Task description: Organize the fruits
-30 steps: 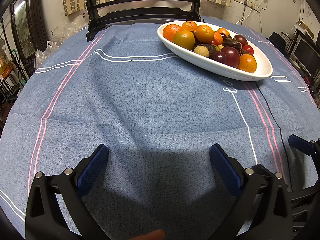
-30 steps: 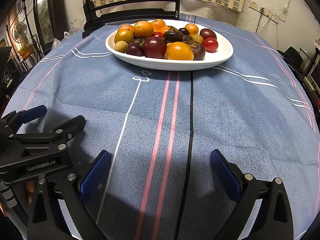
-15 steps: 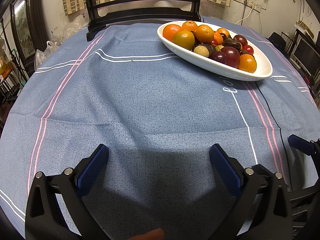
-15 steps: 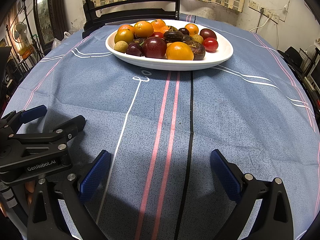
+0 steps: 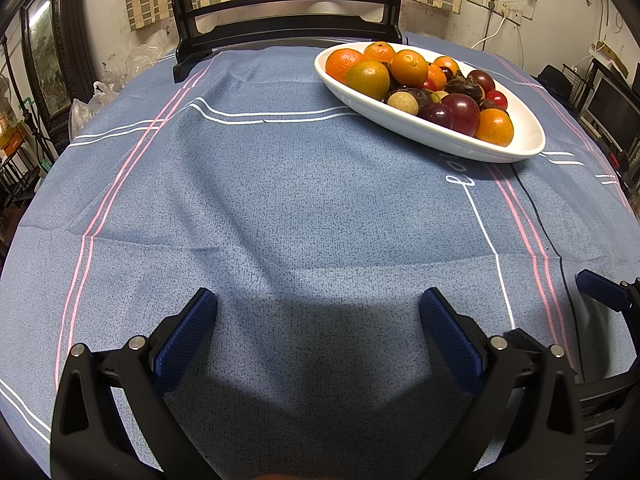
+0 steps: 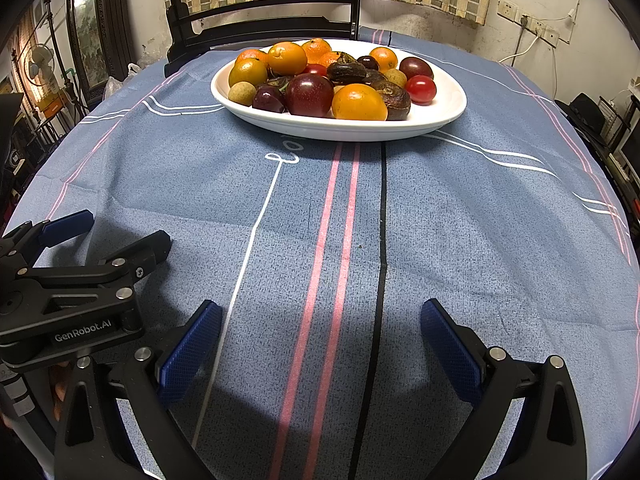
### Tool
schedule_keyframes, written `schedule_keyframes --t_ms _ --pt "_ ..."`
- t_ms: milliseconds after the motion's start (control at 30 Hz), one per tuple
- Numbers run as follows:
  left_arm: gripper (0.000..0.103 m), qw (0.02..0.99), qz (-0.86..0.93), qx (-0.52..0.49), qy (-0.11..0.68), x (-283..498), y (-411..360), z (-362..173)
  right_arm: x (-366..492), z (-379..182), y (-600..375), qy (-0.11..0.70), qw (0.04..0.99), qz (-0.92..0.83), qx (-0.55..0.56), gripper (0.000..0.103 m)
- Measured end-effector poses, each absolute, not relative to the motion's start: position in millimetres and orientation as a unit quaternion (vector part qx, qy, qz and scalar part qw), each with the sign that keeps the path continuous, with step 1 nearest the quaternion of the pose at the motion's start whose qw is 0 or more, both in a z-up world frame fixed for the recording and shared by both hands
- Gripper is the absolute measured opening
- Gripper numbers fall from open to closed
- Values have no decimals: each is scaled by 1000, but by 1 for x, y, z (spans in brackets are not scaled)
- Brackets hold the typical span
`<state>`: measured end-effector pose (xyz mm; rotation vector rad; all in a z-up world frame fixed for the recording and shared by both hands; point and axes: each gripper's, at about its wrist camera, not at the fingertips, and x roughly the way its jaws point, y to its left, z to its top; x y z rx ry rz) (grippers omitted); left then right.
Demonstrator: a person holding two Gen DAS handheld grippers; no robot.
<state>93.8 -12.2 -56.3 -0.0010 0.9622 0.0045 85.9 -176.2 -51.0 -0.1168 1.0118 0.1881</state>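
nothing moved: both fingers (image 5: 200, 320) (image 6: 444, 336) gape wide, empty.

Wide-open left gripper (image 5: 316, 312) held over blue striped tablecloth (image 5: 280, 200); white oval dish (image 5: 440, 136) w/ mixed fruits (image 5: 420, 80) seen far right.

Round tabletop (image 6: 500, 240) under a blue cloth (image 5: 280, 200) – pink, white and black stripes, a few creases near the front. One white oval dish (image 6: 444, 114) sits directly on the cloth at the far side, heaped with fruit (image 6: 320, 80): oranges, dark purple ones, small red ones, pale round ones. A dark wooden stand (image 5: 192, 52) rests at the far edge of the tabletop, behind the dish and to its left. Dish shadow falls on the cloth just in front of it.
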Motion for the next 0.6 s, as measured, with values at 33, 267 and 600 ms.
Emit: schedule_keyframes --t_ms 33,267,600 --pt "99 887 2 -1 463 94 -12 -56 86 -51 -176 484 869 90 -56 100" --pt "99 887 1 -2 461 94 -11 -56 86 -51 -176 484 869 90 -56 100" --pt "99 887 3 0 461 95 -14 -56 86 -51 -176 484 869 90 -56 100"
